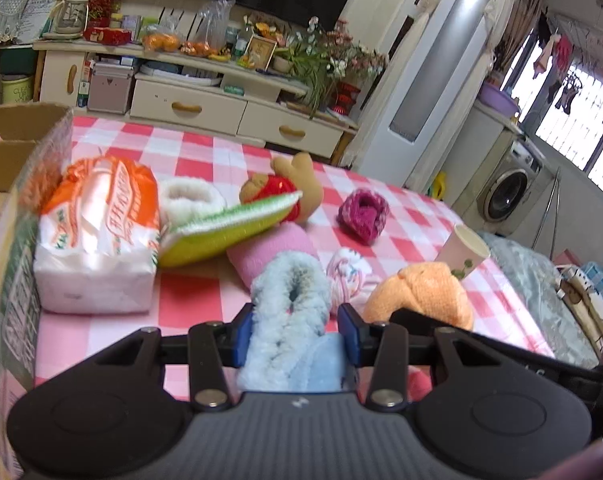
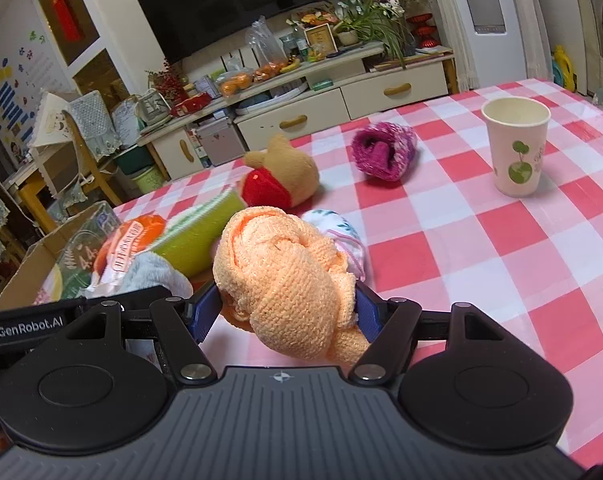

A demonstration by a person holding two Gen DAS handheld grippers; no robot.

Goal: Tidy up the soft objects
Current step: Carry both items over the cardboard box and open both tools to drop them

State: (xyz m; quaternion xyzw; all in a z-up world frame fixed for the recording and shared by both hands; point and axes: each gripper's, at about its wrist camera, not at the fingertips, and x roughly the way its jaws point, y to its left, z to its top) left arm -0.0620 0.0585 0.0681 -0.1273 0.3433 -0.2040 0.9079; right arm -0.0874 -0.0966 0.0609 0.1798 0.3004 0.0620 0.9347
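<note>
Soft daylight enters through the barred window (image 1: 581, 120) at right, leaving only faint shadows on the checked tablecloth (image 2: 461, 240) — both fisheye views bow strongly at the edges, and the left one is smeared by blur throughout.

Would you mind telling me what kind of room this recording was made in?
Most likely a home living room: a large television hangs above a cream cabinet crowded with fruit and flowers, with a washing machine in the corner.
</note>
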